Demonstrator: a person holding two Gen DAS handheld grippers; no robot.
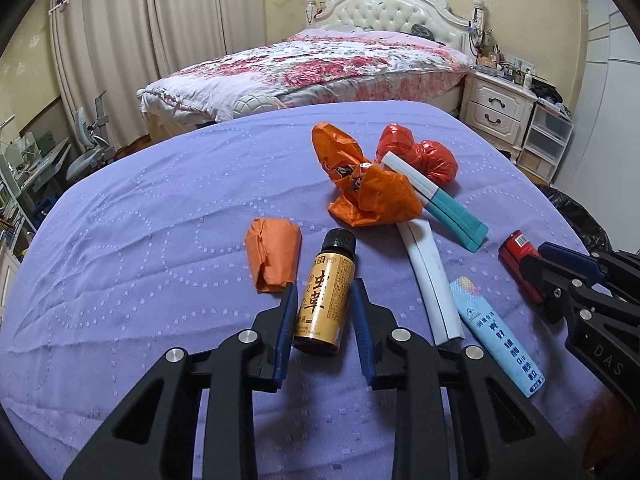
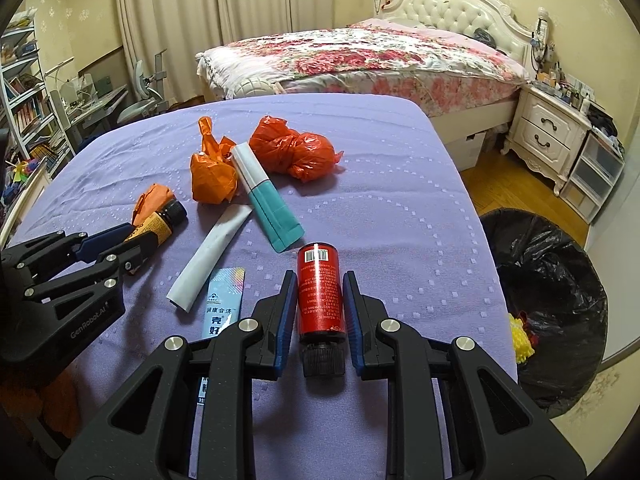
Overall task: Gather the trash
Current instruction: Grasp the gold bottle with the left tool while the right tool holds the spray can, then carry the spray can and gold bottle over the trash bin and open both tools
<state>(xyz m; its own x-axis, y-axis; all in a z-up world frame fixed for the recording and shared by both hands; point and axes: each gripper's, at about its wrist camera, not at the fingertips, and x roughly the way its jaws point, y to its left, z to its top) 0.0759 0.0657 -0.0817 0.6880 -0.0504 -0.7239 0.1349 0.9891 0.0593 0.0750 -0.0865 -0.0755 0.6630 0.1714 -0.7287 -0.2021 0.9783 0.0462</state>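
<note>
Both jaws clamp bottles lying on the purple cloth (image 1: pixel 140 208): left gripper (image 1: pixel 325 300) the gold bottle (image 1: pixel 325 304), right gripper (image 2: pixel 318 288) the red bottle (image 2: pixel 320 292) (cap toward the camera). Orange paper wad (image 1: pixel 274 256) touches the left finger; white tube (image 1: pixel 430 280) and blue box (image 1: pixel 496 340) lie between the grippers, black-lined bin (image 2: pixel 560 280) right of the table.

The light blue box (image 2: pixel 221 307) runs under the right gripper's (image 2: pixel 319 286) frame, its near end hidden. The right gripper covers most of the red bottle (image 1: pixel 516 258) in the left view.
</note>
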